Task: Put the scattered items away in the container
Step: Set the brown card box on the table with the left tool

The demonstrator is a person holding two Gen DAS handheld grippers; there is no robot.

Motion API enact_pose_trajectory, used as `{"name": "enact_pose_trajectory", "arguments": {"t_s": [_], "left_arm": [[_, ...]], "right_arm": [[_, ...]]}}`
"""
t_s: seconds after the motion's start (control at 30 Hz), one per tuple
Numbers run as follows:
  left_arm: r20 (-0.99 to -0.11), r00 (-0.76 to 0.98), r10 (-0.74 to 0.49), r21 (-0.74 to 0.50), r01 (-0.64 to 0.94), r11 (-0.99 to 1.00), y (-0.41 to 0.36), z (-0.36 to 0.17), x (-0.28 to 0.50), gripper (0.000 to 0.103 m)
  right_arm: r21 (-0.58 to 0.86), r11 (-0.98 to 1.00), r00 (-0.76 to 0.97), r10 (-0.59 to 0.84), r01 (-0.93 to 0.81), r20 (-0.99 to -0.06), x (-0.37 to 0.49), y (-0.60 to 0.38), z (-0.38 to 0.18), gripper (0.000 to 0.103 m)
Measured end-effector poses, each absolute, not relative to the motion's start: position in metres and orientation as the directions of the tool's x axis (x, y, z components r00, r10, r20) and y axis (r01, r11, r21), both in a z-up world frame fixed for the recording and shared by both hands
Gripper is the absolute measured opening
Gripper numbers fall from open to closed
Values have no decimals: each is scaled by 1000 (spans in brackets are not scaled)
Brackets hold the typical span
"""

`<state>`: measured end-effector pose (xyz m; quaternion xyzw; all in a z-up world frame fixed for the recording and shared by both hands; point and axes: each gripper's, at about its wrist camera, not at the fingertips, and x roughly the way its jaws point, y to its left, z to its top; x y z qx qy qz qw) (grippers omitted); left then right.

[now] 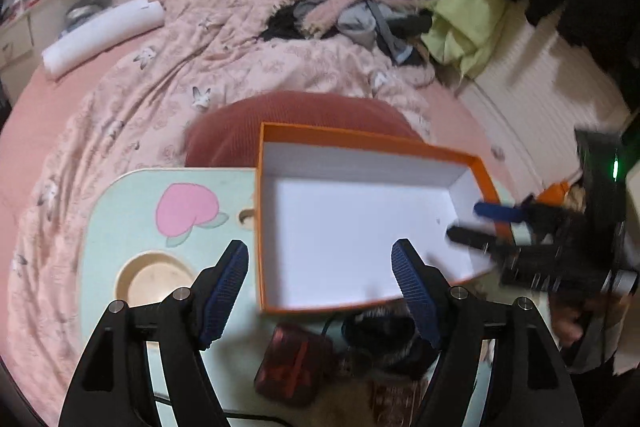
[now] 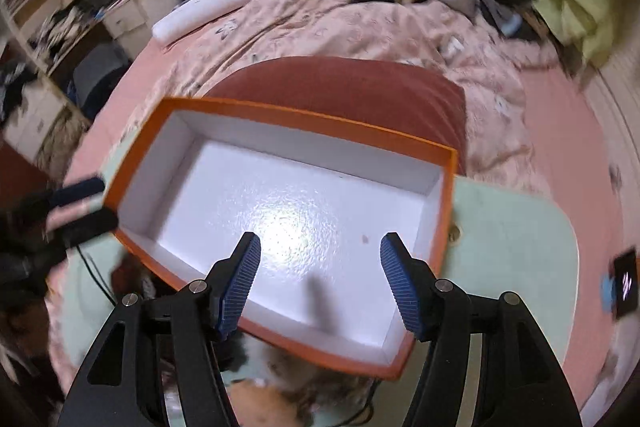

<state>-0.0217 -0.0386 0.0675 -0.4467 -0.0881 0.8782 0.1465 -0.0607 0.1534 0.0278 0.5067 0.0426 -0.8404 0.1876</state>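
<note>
Sitting on a pale green lap table (image 1: 132, 211), the orange box (image 1: 362, 141) shows a bare white inside (nothing lies in it), and its far edge overhangs a rust-red cushion (image 1: 296, 107) on the bed. Just in front of its near wall lie a small dark red pouch (image 1: 292, 363) and a furry dark item (image 1: 384, 339), both blurred, with a black cable beside them. The left gripper (image 1: 320, 291) hovers over the box's near left corner, jaws spread wide and holding nothing. The right gripper (image 2: 320, 283) hangs over the box's interior, jaws likewise released and empty. Around the table spreads a pink patterned duvet (image 1: 160, 83), with piled clothes (image 1: 360, 11) further back.
</note>
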Motion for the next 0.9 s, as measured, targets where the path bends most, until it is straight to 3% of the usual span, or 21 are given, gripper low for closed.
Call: {"name": "enact_pose_trajectory", "arguments": {"t_s": [0.27, 0.5, 0.9], "left_arm": [[-745, -523, 415, -365, -202, -909, -38, 51, -30, 74], [-724, -572, 386, -356, -170, -919, -40, 61, -24, 74], [-657, -656, 373, -359, -163, -919, -49, 94, 54, 74]], "right_arm": [[112, -901, -421, -302, 420, -855, -67, 161, 23, 63], [149, -906, -431, -327, 397, -841, -70, 164, 28, 63], [112, -911, -526, -325, 396, -786, 3, 156, 73, 63]]}}
